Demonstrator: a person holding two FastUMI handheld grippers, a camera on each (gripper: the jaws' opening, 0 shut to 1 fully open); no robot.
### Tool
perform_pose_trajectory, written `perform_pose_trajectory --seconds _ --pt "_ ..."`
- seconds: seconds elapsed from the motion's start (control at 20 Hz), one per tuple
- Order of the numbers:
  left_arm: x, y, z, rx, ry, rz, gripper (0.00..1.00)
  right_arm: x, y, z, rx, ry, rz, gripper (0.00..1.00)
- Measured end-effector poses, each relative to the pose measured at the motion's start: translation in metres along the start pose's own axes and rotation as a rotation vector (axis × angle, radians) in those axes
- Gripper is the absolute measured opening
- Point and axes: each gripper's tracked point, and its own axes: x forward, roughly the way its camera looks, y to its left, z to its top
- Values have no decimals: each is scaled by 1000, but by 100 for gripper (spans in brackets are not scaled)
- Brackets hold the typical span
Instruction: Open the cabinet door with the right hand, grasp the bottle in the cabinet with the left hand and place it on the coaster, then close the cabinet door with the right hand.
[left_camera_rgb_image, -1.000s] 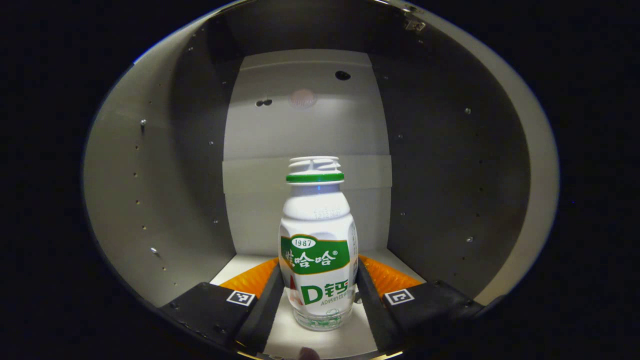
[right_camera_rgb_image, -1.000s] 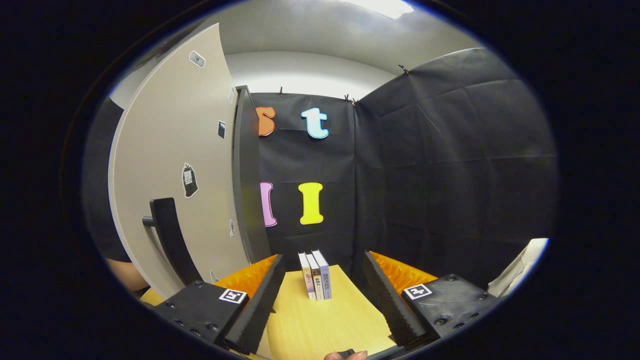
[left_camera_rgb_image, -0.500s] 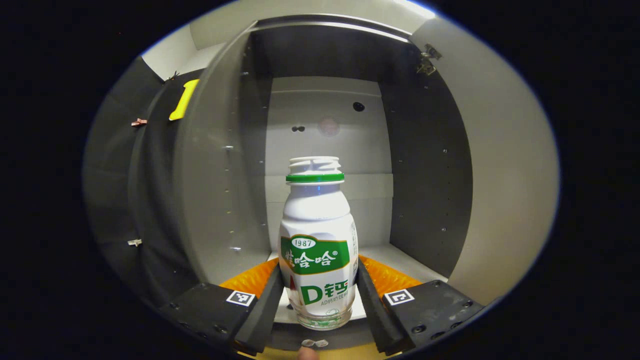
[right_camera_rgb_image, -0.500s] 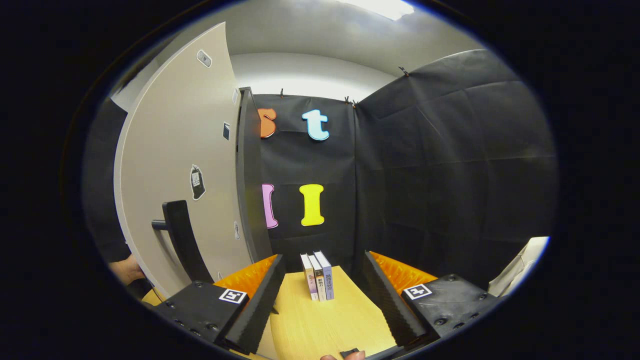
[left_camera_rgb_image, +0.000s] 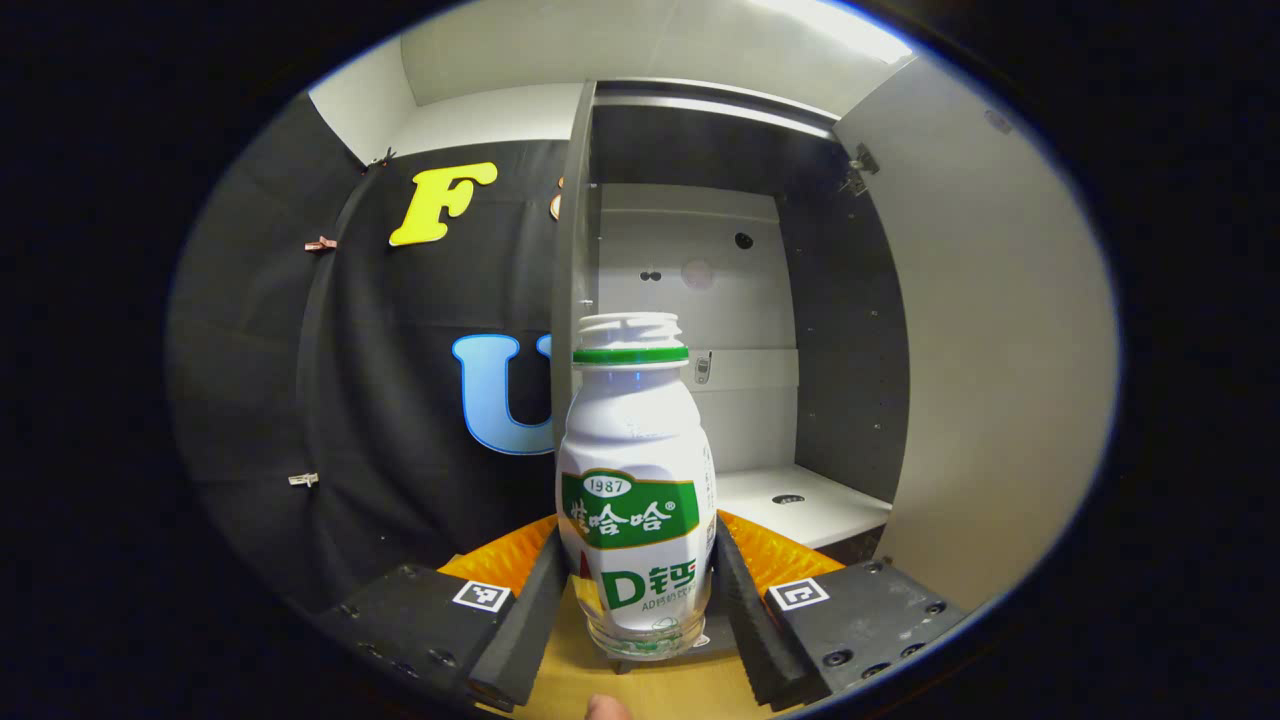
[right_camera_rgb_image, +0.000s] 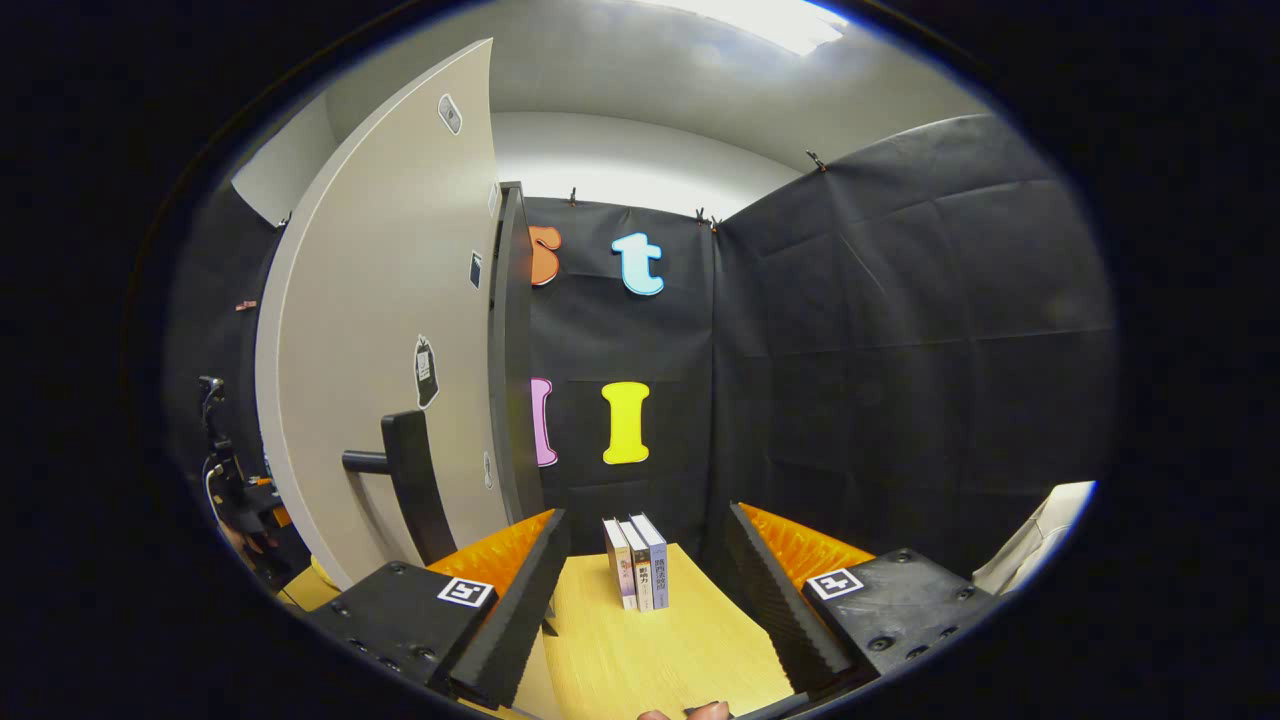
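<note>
A white bottle (left_camera_rgb_image: 636, 500) with a green ring under its cap and a green label stands upright between my left gripper's (left_camera_rgb_image: 636, 600) fingers, which press on both its sides. It hangs in front of the open cabinet (left_camera_rgb_image: 740, 330), outside the shelf. The cabinet door (left_camera_rgb_image: 990, 360) swings out on the right in the left gripper view. In the right gripper view the same door (right_camera_rgb_image: 390, 340) stands open at the left, with its dark handle (right_camera_rgb_image: 410, 485) facing me. My right gripper (right_camera_rgb_image: 645, 590) is open over the wooden table (right_camera_rgb_image: 640, 650), holding nothing.
Three small books (right_camera_rgb_image: 636, 562) stand upright on the table ahead of the right gripper. The cabinet's white shelf (left_camera_rgb_image: 800, 500) lies behind the bottle. The other gripper and a hand (right_camera_rgb_image: 240, 500) show past the door's left edge.
My left gripper has drawn back out of the cabinet with the bottle, so the cabinet now looks smaller and the booth wall shows at the left. The right gripper shifted slightly; the door looks farther.
</note>
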Motion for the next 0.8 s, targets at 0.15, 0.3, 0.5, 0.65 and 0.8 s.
perform_pose_trajectory --seconds 0.15,0.3,0.5,0.65,0.8 --pt "-34 7 -10 -1 -31 -46 79 -3 3 3 -24 -15 -17 98" --pt "-62 11 -27 1 -20 -84 78 -4 4 5 -39 -31 -37 97" --pt "-101 12 -67 4 8 -140 79 -11 1 10 -37 -58 -72 97" --pt "-125 13 -104 4 26 -173 80 -15 -2 11 -62 -81 -92 97" --pt "-146 15 -149 -10 69 -190 80 -21 0 7 -41 -81 -99 97"
